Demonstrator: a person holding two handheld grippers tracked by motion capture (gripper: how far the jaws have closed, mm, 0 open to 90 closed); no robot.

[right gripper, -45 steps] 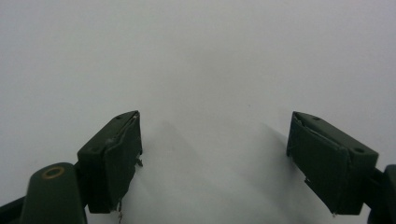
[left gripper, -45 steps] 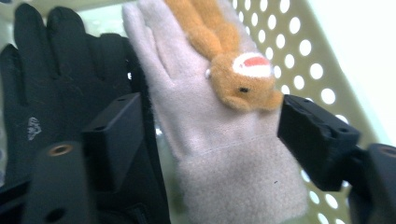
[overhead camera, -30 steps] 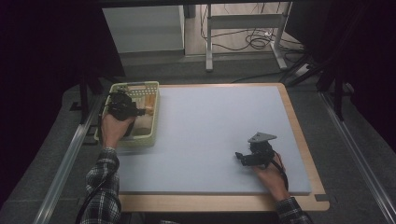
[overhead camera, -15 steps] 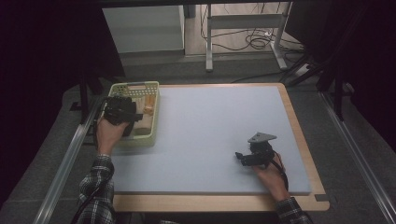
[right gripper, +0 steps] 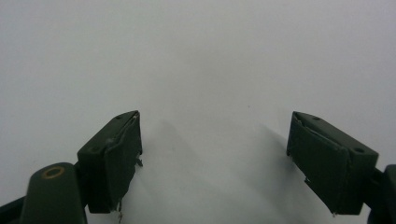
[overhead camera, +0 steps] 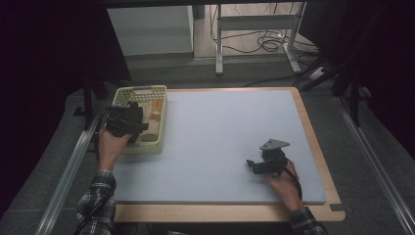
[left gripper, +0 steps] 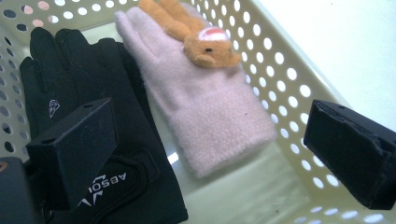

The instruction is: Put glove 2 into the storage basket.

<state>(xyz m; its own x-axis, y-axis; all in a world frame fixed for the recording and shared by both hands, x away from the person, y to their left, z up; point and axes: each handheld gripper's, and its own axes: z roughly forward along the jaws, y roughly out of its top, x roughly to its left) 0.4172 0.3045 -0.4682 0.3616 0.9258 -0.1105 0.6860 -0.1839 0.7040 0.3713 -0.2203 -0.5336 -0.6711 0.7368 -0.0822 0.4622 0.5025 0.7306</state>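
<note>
Hovering over the near end of the pale yellow basket [left gripper: 289, 70], the left gripper [left gripper: 205, 158] has its jaws spread wide with nothing pinched between them; they have just been opening a little further. Beneath the gap lies a pink fleece mitten [left gripper: 205, 102], flat on the basket floor with its cuff end toward the camera. Pressed against the mitten's far end is a small orange plush toy [left gripper: 201, 39], lying on top of it near the basket's perforated wall. Just beside the mitten, touching its edge, a black glove [left gripper: 93, 79] lies palm down with white lettering on its wrist strap; the gripper's left jaw hangs above that glove and covers part of it. From the high view, the left gripper [overhead camera: 126, 121] sits over the basket [overhead camera: 139, 92] at the table's left edge, the hand in a plaid sleeve behind it. Well apart, the right gripper [right gripper: 215, 163] rests near the light grey mat [overhead camera: 230, 127], jaws likewise spread and empty, close to the table's right front corner [overhead camera: 266, 164].
</note>
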